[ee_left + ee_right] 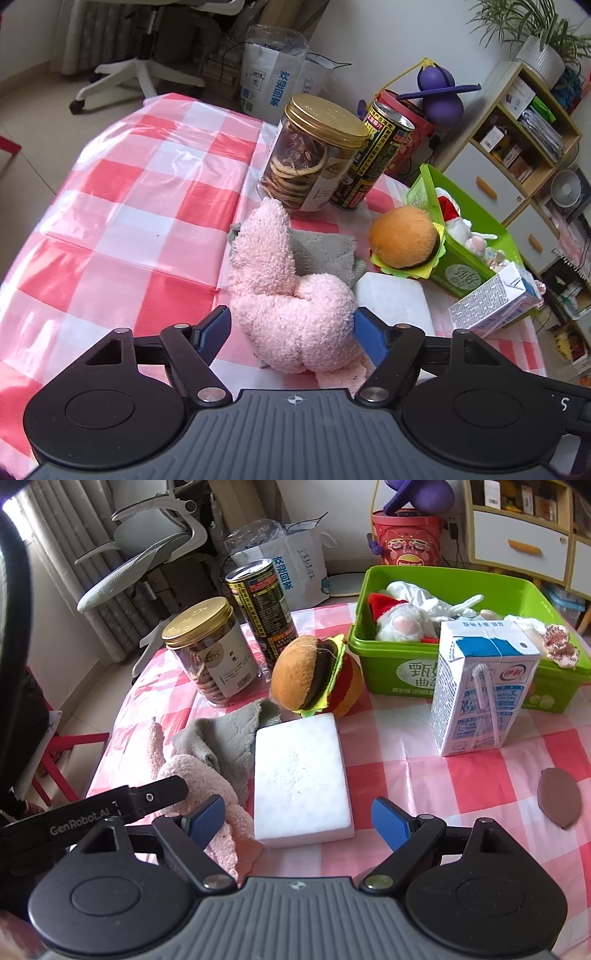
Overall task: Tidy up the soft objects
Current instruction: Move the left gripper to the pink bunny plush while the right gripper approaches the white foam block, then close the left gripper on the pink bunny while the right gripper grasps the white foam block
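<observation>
Left gripper [291,325] is spread around the pink fuzzy cloth [288,295] on the tablecloth, pads flanking it, not yet pinching; likely lining up a grab for the green bin [388,664]. White sponge [301,775] lies just right of it. Right gripper [299,821] hovers unclenched over the sponge, holding nothing.

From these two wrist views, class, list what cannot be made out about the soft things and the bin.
- Green bin: its contents behind the milk carton are hidden in the right wrist view.
- Grey cloth: partly covered by the pink plush in the left wrist view.
- Left gripper: whether its pads already press the plush is unclear.
- Jar label: print too small.
</observation>
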Motion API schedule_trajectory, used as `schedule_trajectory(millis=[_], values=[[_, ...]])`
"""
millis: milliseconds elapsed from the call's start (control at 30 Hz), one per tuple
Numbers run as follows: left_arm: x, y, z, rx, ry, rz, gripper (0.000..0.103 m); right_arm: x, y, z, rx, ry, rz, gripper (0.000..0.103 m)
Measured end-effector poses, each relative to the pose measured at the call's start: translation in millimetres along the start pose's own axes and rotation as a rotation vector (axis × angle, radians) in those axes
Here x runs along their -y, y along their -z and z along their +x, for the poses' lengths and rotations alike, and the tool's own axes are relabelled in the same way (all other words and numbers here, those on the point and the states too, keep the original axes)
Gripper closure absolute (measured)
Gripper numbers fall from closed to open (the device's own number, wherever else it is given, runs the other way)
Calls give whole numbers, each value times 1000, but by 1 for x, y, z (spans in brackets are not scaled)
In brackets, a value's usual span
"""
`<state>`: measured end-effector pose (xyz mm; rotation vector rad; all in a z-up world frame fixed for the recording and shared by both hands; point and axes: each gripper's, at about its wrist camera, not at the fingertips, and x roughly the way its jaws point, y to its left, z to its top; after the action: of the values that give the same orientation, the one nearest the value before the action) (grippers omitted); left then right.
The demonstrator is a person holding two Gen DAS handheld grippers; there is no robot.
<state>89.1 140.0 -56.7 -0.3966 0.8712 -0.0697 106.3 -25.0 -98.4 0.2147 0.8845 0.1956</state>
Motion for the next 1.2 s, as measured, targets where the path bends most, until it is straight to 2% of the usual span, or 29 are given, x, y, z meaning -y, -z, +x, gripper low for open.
schedule_trajectory(millis=[267,600,800,867,933,1067,1200], values=[[-1,-4,9,3,29,-42,37,0,-3,10,-9,-3,21,41],[3,-6,6,-14,26,-21,45,-4,2,23,-37,19,-6,45],[-3,-7,0,-38,42,-33,50,-3,5,27,-55,33,-25,64],[-4,-7,-4,-41,55,-30,60,-3,6,29,-61,38,-34,69],[-6,-7,-7,-47,65,-20,63,-4,7,28,-57,43,-42,72],[-7,-6,-12,-53,78,7,71,-2,5,24,-50,47,-41,86],[-9,-3,-14,-61,85,17,72,5,5,19,-53,34,-17,95]])
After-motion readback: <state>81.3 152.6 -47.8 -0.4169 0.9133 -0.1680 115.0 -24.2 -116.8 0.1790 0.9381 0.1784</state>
